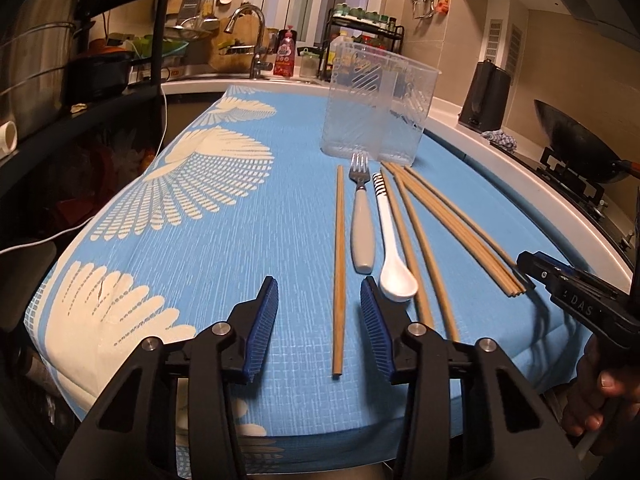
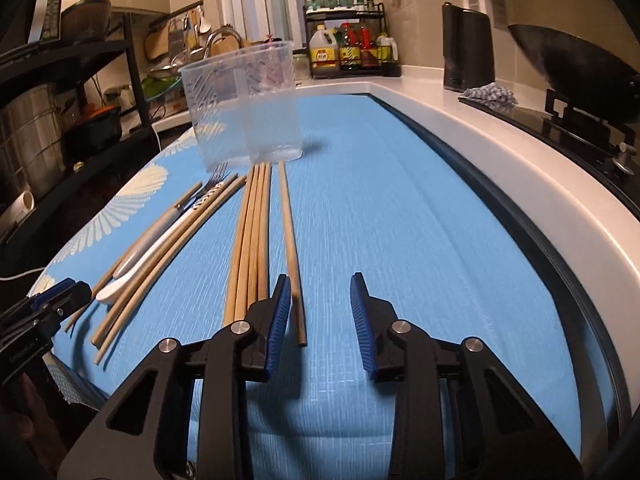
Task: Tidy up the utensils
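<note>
The blue cloth [image 1: 248, 240] with white fan prints covered the counter, a clear holder [image 1: 376, 108] standing upper centre. Only the left view showed the fork [image 1: 362, 216] and spoon [image 1: 390, 248] fully, long axes running up-frame. The left gripper [image 1: 319, 294] straddled a lone chopstick [image 1: 339, 272], unclenched; the right gripper [image 2: 320, 292] stood released around another chopstick [image 2: 291, 248].

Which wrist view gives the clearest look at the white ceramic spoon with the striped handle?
The left wrist view: the white ceramic spoon lies in full, bowl toward the camera, between the grey-handled fork and wooden chopsticks. The right wrist view shows it at a shallow angle, partly hidden behind a chopstick.
</note>
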Demonstrator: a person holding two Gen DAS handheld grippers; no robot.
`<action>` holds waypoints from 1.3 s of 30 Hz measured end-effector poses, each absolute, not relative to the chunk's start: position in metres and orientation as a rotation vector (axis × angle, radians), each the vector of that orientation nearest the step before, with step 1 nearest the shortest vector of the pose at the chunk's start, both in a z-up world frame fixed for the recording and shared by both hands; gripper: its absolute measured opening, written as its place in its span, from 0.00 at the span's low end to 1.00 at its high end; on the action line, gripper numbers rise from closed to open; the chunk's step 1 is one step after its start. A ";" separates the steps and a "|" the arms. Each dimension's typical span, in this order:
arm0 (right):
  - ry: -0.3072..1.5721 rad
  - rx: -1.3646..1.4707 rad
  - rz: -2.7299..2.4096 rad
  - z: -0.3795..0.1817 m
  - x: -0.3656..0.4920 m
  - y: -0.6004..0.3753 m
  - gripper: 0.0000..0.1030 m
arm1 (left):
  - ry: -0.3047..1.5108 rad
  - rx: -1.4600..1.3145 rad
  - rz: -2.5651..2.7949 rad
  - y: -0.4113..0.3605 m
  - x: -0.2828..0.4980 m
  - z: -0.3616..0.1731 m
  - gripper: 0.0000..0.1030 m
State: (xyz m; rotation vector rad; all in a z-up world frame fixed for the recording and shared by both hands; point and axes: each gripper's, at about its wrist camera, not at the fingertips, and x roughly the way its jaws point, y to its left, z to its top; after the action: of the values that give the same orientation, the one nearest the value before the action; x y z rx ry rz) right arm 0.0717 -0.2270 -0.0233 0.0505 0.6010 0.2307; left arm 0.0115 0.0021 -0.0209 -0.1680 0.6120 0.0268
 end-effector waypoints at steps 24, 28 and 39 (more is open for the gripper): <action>0.569 0.030 0.158 -0.027 0.049 -0.233 0.05 | 0.597 -0.048 0.078 -0.008 0.012 -0.021 0.06; 0.573 0.031 0.146 -0.029 0.047 -0.233 0.05 | 0.593 -0.089 0.074 -0.001 0.020 -0.024 0.06; 0.577 0.036 0.154 -0.029 0.048 -0.230 0.07 | 0.580 -0.086 0.077 -0.001 0.016 -0.026 0.07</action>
State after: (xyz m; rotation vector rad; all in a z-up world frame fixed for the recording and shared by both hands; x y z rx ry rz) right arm 0.0484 -0.2299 -0.0293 0.0361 0.5769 0.1539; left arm 0.0165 -0.0014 -0.0263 -0.0856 0.5796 0.0770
